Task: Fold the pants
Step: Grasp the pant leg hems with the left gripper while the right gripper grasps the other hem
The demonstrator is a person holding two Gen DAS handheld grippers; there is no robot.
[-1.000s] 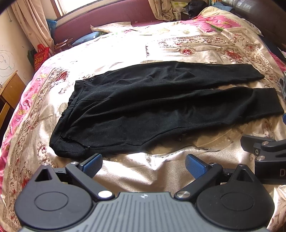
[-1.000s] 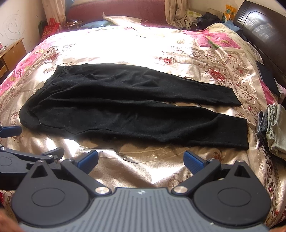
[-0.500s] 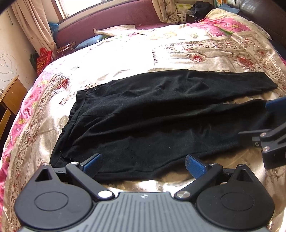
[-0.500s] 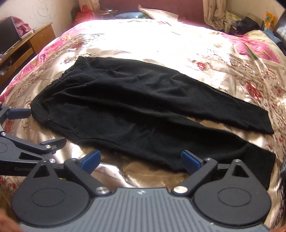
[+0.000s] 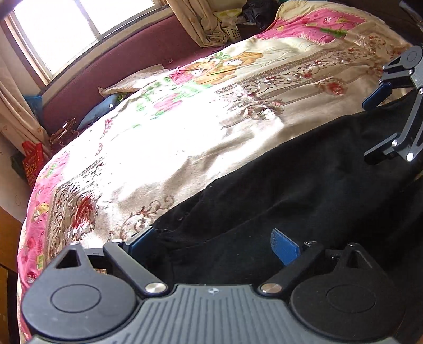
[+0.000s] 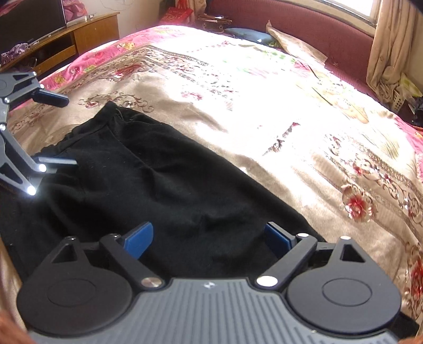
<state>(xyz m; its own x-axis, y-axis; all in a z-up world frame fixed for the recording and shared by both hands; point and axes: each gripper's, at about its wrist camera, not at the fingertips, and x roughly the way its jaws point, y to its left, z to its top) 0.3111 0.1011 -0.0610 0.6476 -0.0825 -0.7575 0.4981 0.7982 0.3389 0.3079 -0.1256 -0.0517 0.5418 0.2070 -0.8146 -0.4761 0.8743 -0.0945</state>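
Observation:
Black pants (image 5: 304, 190) lie flat on the floral bedspread (image 5: 164, 148). My left gripper (image 5: 212, 242) is open and low over the pants, its left pad at the cloth's edge by the waistband. My right gripper (image 6: 208, 236) is open and low over a pant leg (image 6: 164, 185), pads on either side of the cloth. Each gripper shows in the other's view: the right one (image 5: 378, 127) at the right edge, the left one (image 6: 56, 131) at the left edge over the waistband (image 6: 111, 116). Neither holds cloth.
A maroon padded bench (image 5: 119, 68) and a window with curtains (image 5: 201, 23) run along the bed's far side. A wooden cabinet (image 6: 79, 39) stands left of the bed. A red bag (image 5: 33, 164) sits on the floor.
Both grippers have dropped and moved forward onto the pants; the left one is at the waistband edge and the right one over a leg. Both stay open.

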